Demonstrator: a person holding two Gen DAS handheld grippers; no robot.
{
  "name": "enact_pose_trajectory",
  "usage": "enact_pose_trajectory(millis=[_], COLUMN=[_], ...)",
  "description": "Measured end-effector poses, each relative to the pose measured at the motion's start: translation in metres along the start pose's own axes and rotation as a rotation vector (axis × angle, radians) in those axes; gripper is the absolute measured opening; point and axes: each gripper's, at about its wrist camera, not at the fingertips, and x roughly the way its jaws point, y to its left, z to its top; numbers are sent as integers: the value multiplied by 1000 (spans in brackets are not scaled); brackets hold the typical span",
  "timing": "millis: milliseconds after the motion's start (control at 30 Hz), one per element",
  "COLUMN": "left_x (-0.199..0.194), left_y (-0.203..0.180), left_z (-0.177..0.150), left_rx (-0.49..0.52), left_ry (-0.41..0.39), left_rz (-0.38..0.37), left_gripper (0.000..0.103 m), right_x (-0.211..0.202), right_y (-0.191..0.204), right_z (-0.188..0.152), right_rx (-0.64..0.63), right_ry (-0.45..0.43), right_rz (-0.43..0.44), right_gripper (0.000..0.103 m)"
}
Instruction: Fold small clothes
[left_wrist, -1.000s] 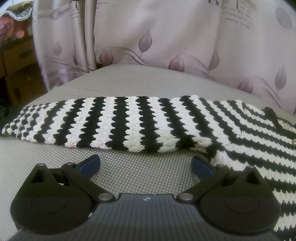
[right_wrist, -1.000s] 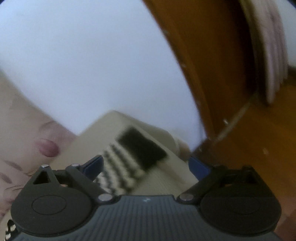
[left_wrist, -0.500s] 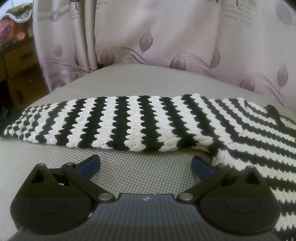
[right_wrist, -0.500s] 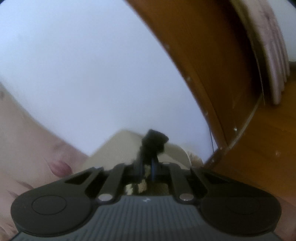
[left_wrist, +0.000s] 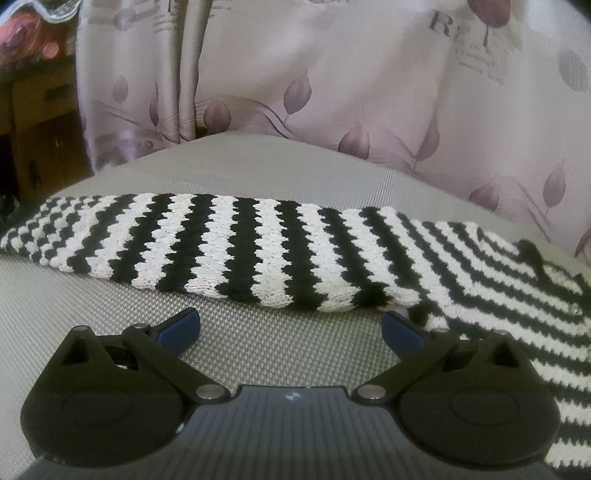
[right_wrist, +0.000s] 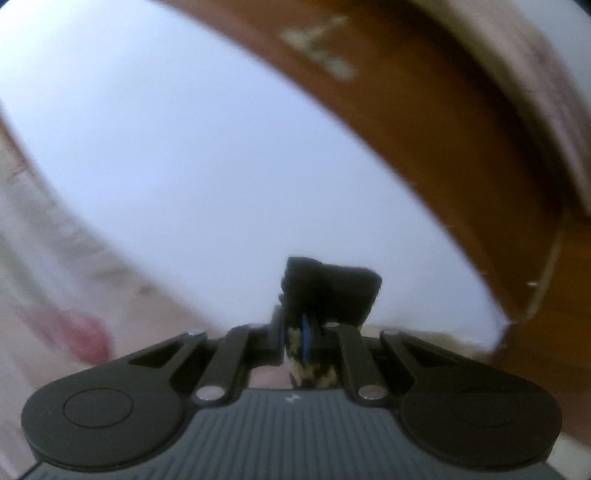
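Observation:
A black-and-white striped knit sweater (left_wrist: 258, 251) lies on a grey woven surface (left_wrist: 277, 350); one sleeve stretches to the left and the body spreads to the right. My left gripper (left_wrist: 290, 328) is open and empty, low over the grey surface just in front of the sleeve's near edge. My right gripper (right_wrist: 306, 332) is shut on the sweater's black cuff end (right_wrist: 332, 288), lifted, with striped knit (right_wrist: 314, 373) hanging down between the fingers. That view is blurred.
A pinkish curtain with leaf prints (left_wrist: 332, 92) hangs behind the grey surface. Wooden furniture (left_wrist: 40, 140) stands at the far left. The right wrist view shows a white wall (right_wrist: 184, 147) and a brown wooden frame (right_wrist: 424, 129).
My right gripper shut on the black cuff and lifted it away from the surface. My left gripper stayed open and moved closer to the sleeve.

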Motion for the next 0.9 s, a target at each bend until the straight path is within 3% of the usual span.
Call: enact_pose_trajectory(millis=[267, 600, 900], left_x=[-6, -8, -7], left_y=[15, 22, 30], left_z=[-1, -2, -2], left_rx=[-104, -162, -212], left_ry=[-36, -56, -74], left_rz=[-70, -111, -144], left_gripper=[103, 103, 103], right_x=[17, 42, 61], right_y=[113, 221, 248], right_z=[-52, -189, -322], right_rx=[-64, 14, 86], right_ry=[107, 287, 442], right_rz=[190, 424, 435], right_gripper=[8, 8, 8])
